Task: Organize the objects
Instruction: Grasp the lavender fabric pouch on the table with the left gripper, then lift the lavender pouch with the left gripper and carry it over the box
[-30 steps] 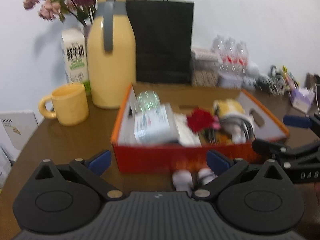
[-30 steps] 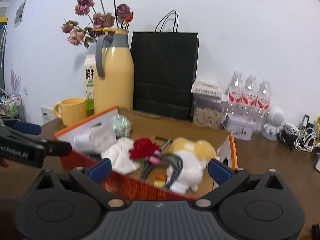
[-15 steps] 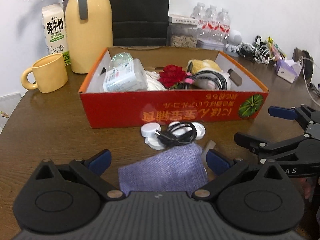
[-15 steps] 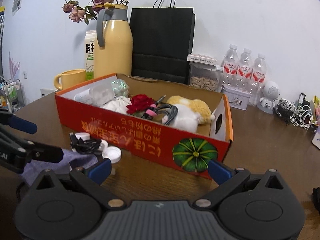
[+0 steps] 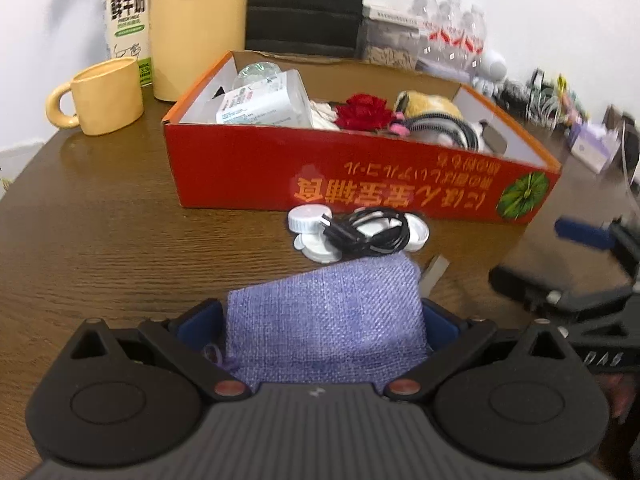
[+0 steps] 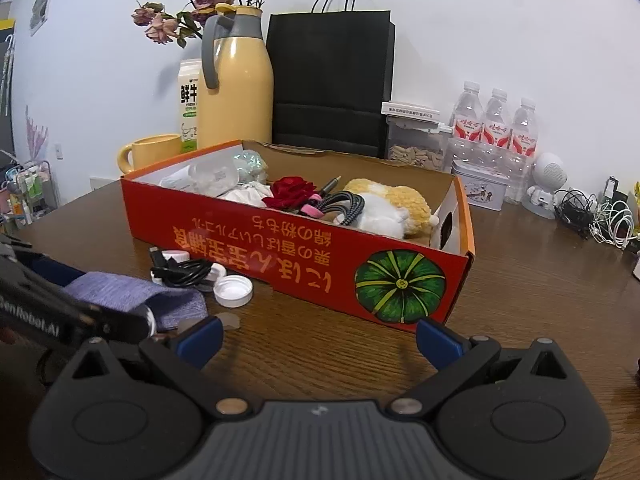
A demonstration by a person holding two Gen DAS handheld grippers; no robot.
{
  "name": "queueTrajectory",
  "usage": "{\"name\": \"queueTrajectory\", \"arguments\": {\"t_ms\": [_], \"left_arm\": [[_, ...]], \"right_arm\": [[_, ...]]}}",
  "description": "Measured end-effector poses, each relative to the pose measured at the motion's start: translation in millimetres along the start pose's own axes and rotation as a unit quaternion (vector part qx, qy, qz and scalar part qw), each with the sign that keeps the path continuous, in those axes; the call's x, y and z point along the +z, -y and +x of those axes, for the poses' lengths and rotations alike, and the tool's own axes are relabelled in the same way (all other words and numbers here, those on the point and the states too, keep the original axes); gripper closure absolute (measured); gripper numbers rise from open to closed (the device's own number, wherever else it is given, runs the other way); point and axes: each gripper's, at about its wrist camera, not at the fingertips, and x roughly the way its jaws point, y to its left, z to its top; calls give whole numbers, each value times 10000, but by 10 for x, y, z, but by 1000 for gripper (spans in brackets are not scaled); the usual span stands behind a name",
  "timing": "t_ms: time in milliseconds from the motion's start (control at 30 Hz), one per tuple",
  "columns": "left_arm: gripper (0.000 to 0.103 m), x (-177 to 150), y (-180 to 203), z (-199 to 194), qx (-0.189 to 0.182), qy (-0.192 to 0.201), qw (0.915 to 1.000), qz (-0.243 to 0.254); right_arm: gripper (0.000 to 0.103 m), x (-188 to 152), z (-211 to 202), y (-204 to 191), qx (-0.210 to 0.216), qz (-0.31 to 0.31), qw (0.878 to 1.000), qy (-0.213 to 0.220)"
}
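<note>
Worktop: bare wood left of the red box, room to move there. Box sits mid-table, its front wall just behind the white caps and black cable. Your left gripper straddles the purple cloth, fingers touching its sides. Your right gripper hangs wide open, empty.

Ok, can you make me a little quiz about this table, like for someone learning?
1. True or false: the purple cloth lies between the left gripper's jaws.
2. What lies on the white caps?
A. black cable
B. red flower
C. yellow mug
3. Fill in: the right gripper holds ____.

Key:
1. True.
2. A: the cable sits on them.
3. Nothing; its jaws are open.
</note>
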Motion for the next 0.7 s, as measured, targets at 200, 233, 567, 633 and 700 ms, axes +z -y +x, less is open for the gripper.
{"name": "queueTrajectory", "arguments": {"t_ms": [200, 233, 567, 633, 700], "left_arm": [[21, -7, -25, -34, -62, 149, 9998, -146], [29, -9, -25, -41, -48, 169, 9997, -143], [68, -20, -118, -274, -58, 634, 9975, -297], [68, -29, -128, -331, -47, 724, 9970, -275], [68, -38, -146, -375, -5, 780, 9966, -273]], "right_arm": [[0, -12, -7, -20, 44, -26, 10000, -20], [0, -12, -7, -16, 45, -22, 10000, -22], [0, -15, 2, 1, 40, 20, 10000, -44], [0, -18, 4, -3, 29, 28, 10000, -60], [0, -19, 5, -4, 14, 34, 10000, -79]]}}
